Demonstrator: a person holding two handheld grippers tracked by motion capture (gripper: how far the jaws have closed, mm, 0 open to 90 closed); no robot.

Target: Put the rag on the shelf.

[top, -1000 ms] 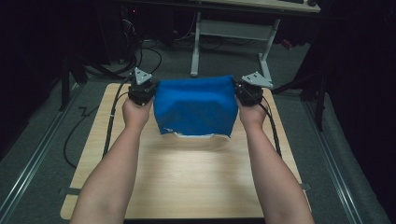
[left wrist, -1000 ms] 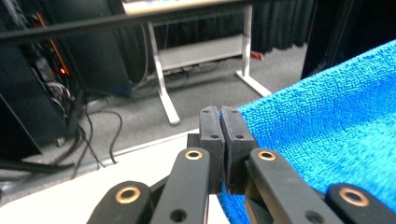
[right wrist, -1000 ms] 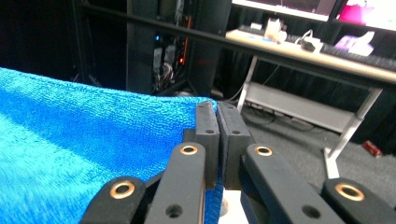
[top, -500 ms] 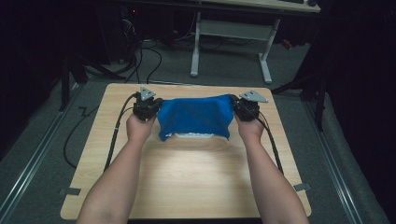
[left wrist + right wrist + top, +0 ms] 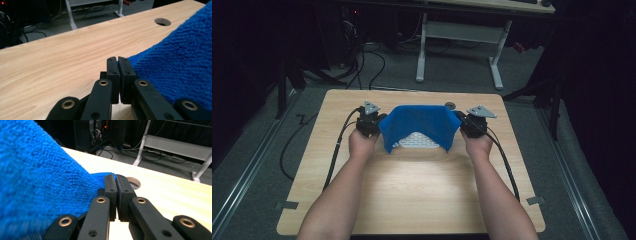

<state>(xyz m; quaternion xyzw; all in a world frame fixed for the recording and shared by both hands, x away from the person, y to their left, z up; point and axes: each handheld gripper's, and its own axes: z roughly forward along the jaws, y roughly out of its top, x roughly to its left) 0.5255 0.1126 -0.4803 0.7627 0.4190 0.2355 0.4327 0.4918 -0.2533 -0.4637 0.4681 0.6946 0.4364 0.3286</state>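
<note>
Two hand-held grippers work here, one in each of the person's hands: the left hand-held gripper [image 5: 371, 121] has its jaws pressed together on one corner of a single blue cloth [image 5: 417, 125], and the right hand-held gripper [image 5: 473, 122] pinches the opposite corner in the same way. In the left gripper view the left hand-held gripper [image 5: 117, 61] has its two black jaws closed flat against each other, with the fuzzy blue cloth [image 5: 180, 67] coming out at their tips and spreading away to the right. In the right gripper view the right hand-held gripper [image 5: 116, 178] is likewise clamped, with the cloth [image 5: 37, 185] bulking to its left. Seen from the high view, the cloth hangs stretched between the two grippers over the far half of the desk [image 5: 412, 195], sagging in the middle, its two lower corners drooping toward the wood. Beneath its lower edge one white patterned piece [image 5: 414, 141] shows on the desk; what it is I cannot tell. One round hole [image 5: 450, 105] sits in the desk just beyond the cloth. Two black cables [image 5: 337, 150] trail back along the forearms, one from each gripper. Past the desk stands one white-legged table frame [image 5: 459, 50] on the grey floor.
</note>
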